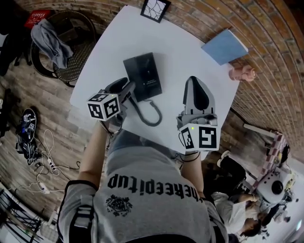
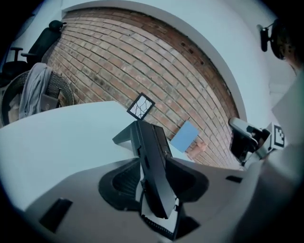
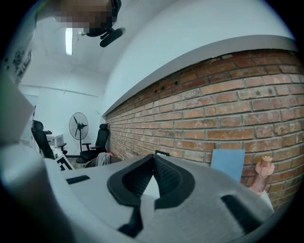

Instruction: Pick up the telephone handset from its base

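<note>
A black telephone base point(image 1: 144, 75) sits mid-table on the white table point(image 1: 114, 42), its coiled cord point(image 1: 149, 114) looping toward the near edge. My left gripper point(image 1: 127, 87) is at the base's near left corner. In the left gripper view the black handset point(image 2: 155, 178) stands between the jaws of the left gripper point(image 2: 152, 161), which are spread; a sliver of white shows beside the left pad point(image 2: 121, 182). My right gripper point(image 1: 194, 81) hovers over the table to the phone's right, its tips met and empty, as the right gripper view also shows point(image 3: 153, 159).
A small framed picture point(image 1: 155, 8) leans at the table's far edge. A blue notebook point(image 1: 224, 46) and a pink figurine point(image 1: 243, 73) lie at the far right corner by the brick wall. A wicker chair with grey cloth point(image 1: 52, 40) stands left; cables point(image 1: 40, 161) cover the floor.
</note>
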Action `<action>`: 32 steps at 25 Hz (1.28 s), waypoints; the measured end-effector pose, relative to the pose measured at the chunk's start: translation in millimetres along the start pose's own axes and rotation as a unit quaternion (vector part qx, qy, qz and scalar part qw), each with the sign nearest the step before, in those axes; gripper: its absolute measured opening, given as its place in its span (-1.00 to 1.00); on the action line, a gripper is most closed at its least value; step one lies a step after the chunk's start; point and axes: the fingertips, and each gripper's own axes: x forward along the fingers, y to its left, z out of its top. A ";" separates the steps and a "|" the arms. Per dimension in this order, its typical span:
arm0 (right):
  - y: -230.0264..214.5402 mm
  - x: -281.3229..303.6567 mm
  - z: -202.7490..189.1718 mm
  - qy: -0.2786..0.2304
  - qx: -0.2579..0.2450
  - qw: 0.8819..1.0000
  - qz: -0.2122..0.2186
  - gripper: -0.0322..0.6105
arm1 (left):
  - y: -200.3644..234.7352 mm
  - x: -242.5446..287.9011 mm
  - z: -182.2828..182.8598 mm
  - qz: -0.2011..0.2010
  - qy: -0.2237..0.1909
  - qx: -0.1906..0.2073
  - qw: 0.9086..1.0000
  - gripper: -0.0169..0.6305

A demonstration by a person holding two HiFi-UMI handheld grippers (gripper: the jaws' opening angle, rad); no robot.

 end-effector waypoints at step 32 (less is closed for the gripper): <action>-15.1 -33.9 4.2 0.009 -0.022 0.998 -0.051 -0.89 | -8.1 10.7 -10.6 -0.022 0.028 -0.072 0.997 -0.69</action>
